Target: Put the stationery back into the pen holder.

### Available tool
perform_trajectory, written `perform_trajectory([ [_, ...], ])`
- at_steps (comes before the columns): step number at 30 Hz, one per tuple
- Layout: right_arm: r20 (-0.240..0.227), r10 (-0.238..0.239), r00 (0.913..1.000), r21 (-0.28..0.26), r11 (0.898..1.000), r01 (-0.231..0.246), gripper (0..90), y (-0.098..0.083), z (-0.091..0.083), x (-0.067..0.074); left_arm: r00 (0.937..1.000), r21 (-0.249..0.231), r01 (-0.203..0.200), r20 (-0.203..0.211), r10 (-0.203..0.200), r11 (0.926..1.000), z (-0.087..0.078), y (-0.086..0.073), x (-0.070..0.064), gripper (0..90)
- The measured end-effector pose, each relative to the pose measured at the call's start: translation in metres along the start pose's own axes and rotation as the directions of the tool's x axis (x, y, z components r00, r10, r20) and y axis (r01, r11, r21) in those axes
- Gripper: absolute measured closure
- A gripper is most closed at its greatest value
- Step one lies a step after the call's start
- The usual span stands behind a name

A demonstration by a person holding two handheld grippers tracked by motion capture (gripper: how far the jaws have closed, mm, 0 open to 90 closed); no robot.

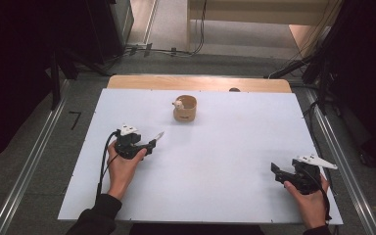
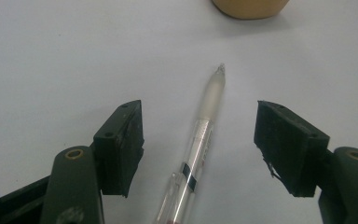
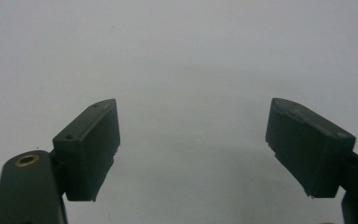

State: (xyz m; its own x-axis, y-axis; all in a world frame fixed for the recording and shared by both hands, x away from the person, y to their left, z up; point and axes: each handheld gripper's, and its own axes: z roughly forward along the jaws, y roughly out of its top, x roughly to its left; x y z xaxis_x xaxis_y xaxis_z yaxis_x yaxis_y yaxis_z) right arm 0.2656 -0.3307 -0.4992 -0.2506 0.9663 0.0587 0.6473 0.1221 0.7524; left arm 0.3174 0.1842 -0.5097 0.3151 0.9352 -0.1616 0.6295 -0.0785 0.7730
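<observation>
A clear plastic pen (image 2: 196, 151) lies on the white table, its tip pointing towards a round wooden cup (image 2: 249, 7). My left gripper (image 2: 199, 112) is open, one jaw on each side of the pen, and neither pad touches it. From above, the left gripper (image 1: 149, 144) sits at the table's left with the pen's tip (image 1: 159, 135) poking out ahead of it. My right gripper (image 1: 275, 171) rests near the front right corner. Its jaws (image 3: 193, 107) stand wide open over bare table with nothing between them.
The wooden cup (image 1: 185, 108) stands at the table's far middle with a small white object (image 1: 178, 104) at its rim. The white tabletop (image 1: 225, 161) ends in a wooden strip (image 1: 196, 82) at the back. Cables and dark stands lie beyond the table.
</observation>
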Motion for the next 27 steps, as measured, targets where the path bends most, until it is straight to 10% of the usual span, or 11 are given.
perform_trajectory([
  [27, -0.003, -0.01, 0.9999, 0.009, 1.0, 0.01, 16.0, 0.0, 0.003, -0.001, 0.9985, 0.094, -0.052, 0.02, 0.051, 0.9942, 0.019, 0.014, -0.002, 56.1],
])
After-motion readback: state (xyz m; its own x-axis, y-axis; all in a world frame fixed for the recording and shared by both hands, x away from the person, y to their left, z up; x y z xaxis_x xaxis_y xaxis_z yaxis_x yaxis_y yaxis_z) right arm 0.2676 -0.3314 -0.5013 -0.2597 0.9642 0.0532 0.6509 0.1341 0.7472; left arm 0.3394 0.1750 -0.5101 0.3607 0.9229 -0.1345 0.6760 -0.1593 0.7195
